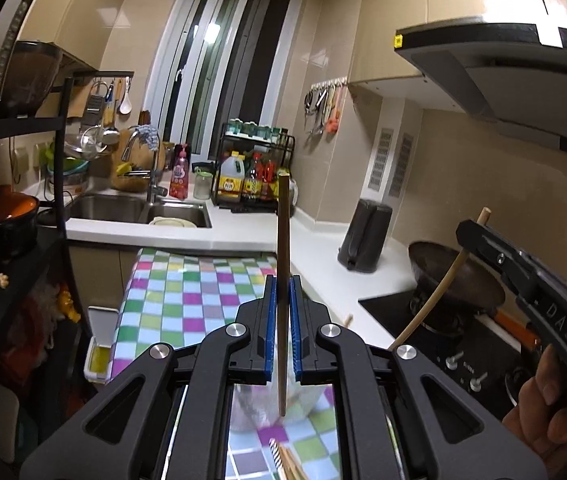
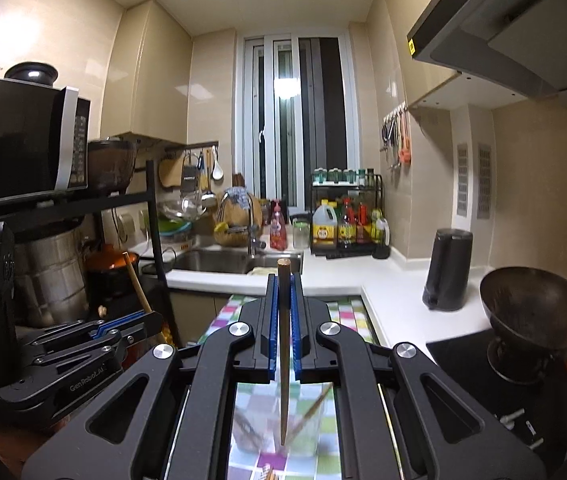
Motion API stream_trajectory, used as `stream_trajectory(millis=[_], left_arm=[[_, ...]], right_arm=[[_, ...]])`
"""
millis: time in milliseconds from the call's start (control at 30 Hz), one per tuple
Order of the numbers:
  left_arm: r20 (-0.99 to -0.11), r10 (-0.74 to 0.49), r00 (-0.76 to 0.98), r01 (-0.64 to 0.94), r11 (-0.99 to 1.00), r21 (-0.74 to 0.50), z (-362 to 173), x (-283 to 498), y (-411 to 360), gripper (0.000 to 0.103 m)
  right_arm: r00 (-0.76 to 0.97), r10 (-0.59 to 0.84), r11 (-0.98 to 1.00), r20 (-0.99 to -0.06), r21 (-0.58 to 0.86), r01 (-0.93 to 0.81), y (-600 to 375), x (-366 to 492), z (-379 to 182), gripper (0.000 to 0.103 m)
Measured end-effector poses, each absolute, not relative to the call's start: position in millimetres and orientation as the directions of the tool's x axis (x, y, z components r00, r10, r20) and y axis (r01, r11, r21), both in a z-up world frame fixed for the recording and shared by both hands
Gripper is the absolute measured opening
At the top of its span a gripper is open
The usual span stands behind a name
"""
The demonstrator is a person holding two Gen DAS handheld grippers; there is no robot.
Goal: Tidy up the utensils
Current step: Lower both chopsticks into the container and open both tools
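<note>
Left gripper (image 1: 283, 320) clamping upright brown wooden chopstick (image 1: 283, 240) | right gripper (image 2: 283, 320) clamping tapered dark chopstick (image 2: 284, 344) | clear glass jar (image 2: 279, 428) at 6 o'clock | I am lowering tips in vertically, releasing only inside.

Open air over the checked table; clutter on three sides

The multicoloured checked tablecloth (image 1: 187, 292) is mostly bare toward the white L-shaped counter (image 1: 323, 264); a clear glass jar (image 2: 279, 424) with a stick in it stands at its near end. On the left a black metal shelf rack (image 2: 151, 216) holding a steel pot (image 2: 49, 276) crowds the table edge. To the right, a dark wok (image 2: 535, 308) sits on the black hob and a dark grey kettle (image 2: 447, 268) on the counter, under the low grey range hood (image 2: 515, 28).
</note>
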State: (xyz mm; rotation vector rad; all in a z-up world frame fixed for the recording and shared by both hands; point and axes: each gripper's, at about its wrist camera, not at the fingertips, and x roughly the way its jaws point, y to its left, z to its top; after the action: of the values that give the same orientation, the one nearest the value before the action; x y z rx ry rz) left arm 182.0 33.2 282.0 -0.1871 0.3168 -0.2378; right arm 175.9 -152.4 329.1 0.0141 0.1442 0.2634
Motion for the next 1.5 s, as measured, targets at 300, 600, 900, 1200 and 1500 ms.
stream_trajectory(millis=[300,600,900,1200,1500], left_arm=[[-0.351,-0.247,0.903,0.186,0.962,-0.199,255,257,27,0.007],[-0.484,-0.287,0.827,0.216,0.956,-0.197,193,296,14,0.007],[-0.537,-0.294,0.791,0.221,0.955,-0.199,165,303,6,0.007],[-0.508,-0.275,0.816,0.204,0.96,-0.193,182,286,12,0.025],[-0.403,-0.234,0.885,0.189,0.971,-0.149,224,209,23,0.025]], right_arm=[[0.947,0.246,0.969,-0.206,0.056,-0.239,-143,252,289,0.006],[0.911,0.261,0.965,-0.319,0.057,-0.256,-133,287,230,0.006],[0.89,0.265,0.963,-0.371,0.065,-0.26,-131,297,204,0.006],[0.899,0.237,0.971,-0.368,0.053,-0.234,-134,282,216,0.01],[0.931,0.237,0.969,-0.278,0.004,-0.245,-139,206,253,0.015]])
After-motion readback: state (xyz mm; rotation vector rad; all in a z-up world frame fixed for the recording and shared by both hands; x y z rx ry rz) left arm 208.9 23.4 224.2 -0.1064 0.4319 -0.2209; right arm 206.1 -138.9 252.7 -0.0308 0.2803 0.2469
